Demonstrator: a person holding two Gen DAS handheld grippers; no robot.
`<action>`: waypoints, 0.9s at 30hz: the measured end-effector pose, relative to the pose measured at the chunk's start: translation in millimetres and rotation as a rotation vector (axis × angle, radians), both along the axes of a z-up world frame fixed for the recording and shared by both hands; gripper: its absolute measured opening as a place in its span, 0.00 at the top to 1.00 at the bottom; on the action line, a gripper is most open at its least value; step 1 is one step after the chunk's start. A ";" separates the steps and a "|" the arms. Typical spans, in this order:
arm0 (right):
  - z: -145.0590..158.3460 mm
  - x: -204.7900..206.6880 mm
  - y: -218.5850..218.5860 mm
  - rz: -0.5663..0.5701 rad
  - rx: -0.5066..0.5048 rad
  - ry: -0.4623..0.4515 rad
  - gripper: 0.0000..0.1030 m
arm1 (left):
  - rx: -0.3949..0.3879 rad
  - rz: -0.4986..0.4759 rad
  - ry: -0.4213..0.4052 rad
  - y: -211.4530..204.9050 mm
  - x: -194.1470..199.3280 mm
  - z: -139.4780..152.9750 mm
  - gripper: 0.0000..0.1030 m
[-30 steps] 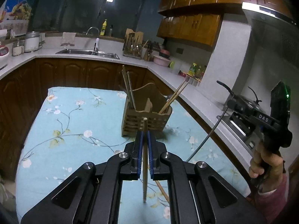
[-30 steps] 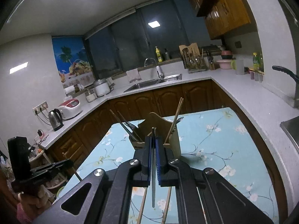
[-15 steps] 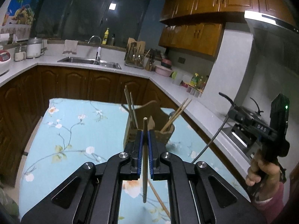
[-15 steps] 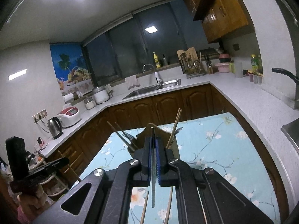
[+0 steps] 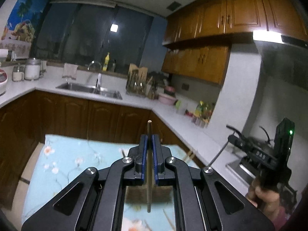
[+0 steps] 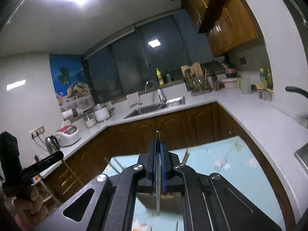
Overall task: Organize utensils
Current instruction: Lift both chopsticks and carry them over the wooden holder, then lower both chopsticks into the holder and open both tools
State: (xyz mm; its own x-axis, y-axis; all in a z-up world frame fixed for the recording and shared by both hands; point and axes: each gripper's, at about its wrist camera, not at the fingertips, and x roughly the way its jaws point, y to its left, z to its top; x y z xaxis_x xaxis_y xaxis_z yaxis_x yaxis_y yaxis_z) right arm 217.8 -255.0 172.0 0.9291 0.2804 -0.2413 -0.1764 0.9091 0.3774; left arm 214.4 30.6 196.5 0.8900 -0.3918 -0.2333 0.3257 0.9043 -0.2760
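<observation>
Wooden chopstick (image 5: 148, 165) pinched in left tool (image 5: 149, 144); right tool (image 6: 158, 154) clamps a thin metal utensil (image 6: 158, 182); both mid-carry; next, lower them tip-first into the wooden holder (image 5: 148, 192) underneath.

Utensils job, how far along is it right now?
Midway, by the look of it. Done: some chopsticks seem to stand in the wooden holder on the table. In hand: the left gripper clamps a wooden chopstick; the right gripper clamps a metal utensil. Left: dropping both into the holder.
</observation>
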 end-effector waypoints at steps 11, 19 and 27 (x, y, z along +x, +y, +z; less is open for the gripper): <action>8.1 43.3 7.4 -0.045 -0.047 -0.051 0.96 | -0.003 0.053 -0.040 -22.4 62.0 0.1 0.96; -31.8 57.4 17.0 -0.050 -0.051 -0.011 0.96 | 0.004 0.112 -0.069 -34.6 67.7 -35.8 0.95; -58.7 65.2 15.8 -0.063 -0.021 0.032 0.96 | -0.012 0.138 -0.075 -32.7 80.1 -39.7 0.95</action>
